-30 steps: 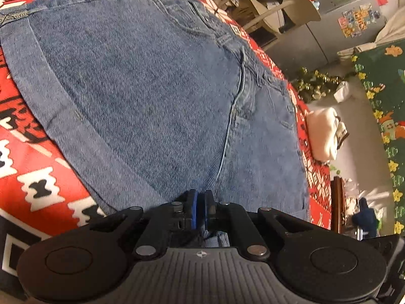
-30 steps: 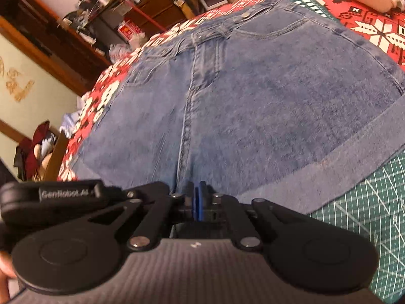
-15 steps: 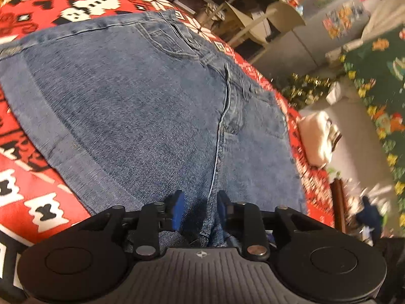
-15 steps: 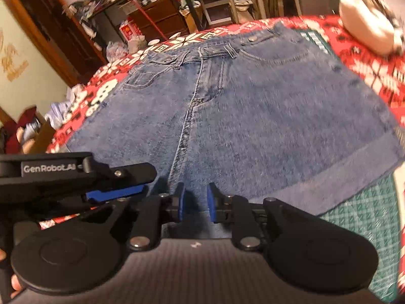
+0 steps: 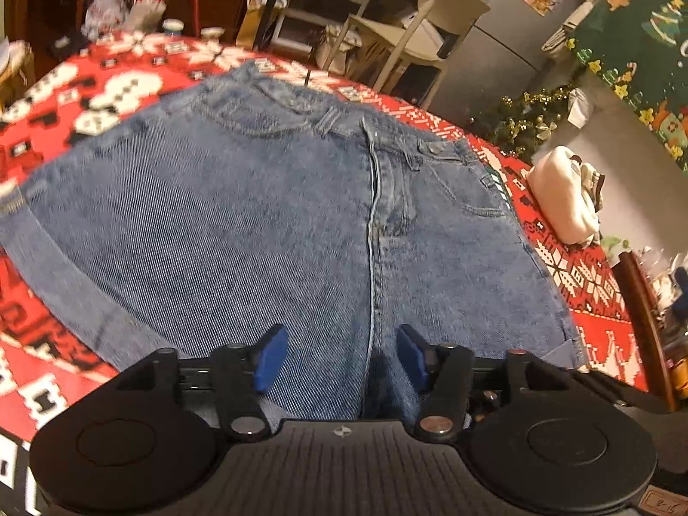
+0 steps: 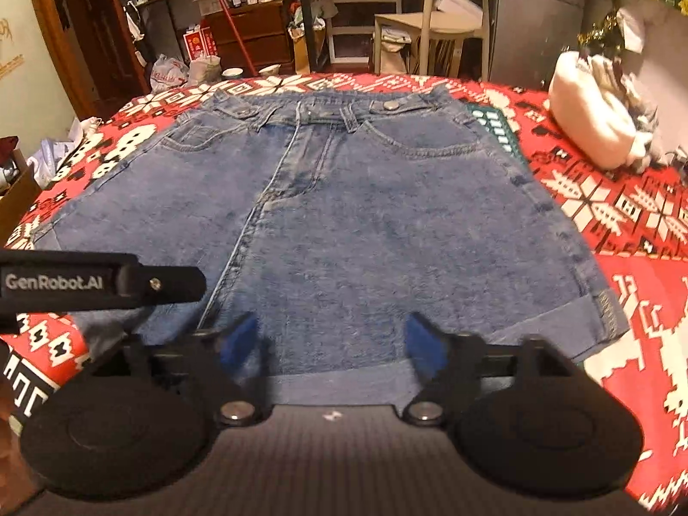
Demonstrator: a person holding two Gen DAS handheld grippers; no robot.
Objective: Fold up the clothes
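A pair of blue denim shorts (image 5: 266, 223) (image 6: 370, 223) lies spread flat on the red patterned tablecloth (image 5: 99, 86) (image 6: 636, 215), waistband at the far side, cuffed leg hems near me. My left gripper (image 5: 339, 357) is open above the crotch seam at the near hem, nothing between its blue pads. My right gripper (image 6: 329, 339) is open too, over the cuff of the right leg. The left gripper's black body (image 6: 99, 281) juts in at the left edge of the right wrist view.
A folded cream garment (image 5: 563, 193) (image 6: 593, 120) lies on the cloth to the right of the shorts. A green mat's edge (image 6: 494, 127) peeks out under the shorts' right side. Chairs (image 6: 434, 21), shelves and clutter stand beyond the table's far edge.
Both grippers have let go of the near hem of the shorts, opened wide and lifted back. The shorts now lie flat on the cloth.
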